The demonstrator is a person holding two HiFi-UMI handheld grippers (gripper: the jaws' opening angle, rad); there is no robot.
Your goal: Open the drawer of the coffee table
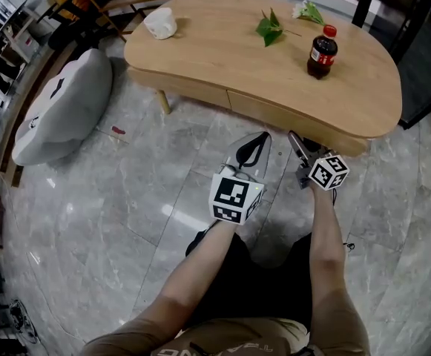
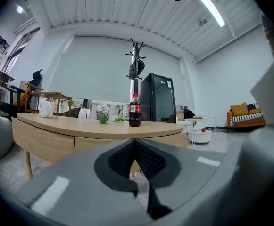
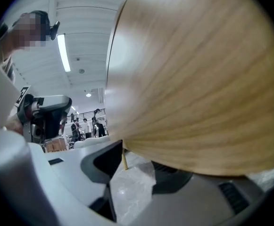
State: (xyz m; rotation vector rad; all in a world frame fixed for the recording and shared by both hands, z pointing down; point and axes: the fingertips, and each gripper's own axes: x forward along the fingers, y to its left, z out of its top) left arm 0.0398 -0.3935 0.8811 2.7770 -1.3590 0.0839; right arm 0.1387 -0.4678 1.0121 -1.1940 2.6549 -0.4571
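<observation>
The coffee table (image 1: 222, 58) has its drawer (image 1: 274, 112) flush in the near side, the right gripper (image 1: 301, 145) is at the drawer's lower edge with jaws wide apart and nothing gripped, and the left gripper (image 1: 263, 138) just beside it has jaws together, empty.

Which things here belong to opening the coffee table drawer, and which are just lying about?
Job in hand:
coffee table
drawer front
right claw, open at the table edge

Lying about:
cola bottle
green leaves
white flowers
white cup
grey beanbag
</observation>
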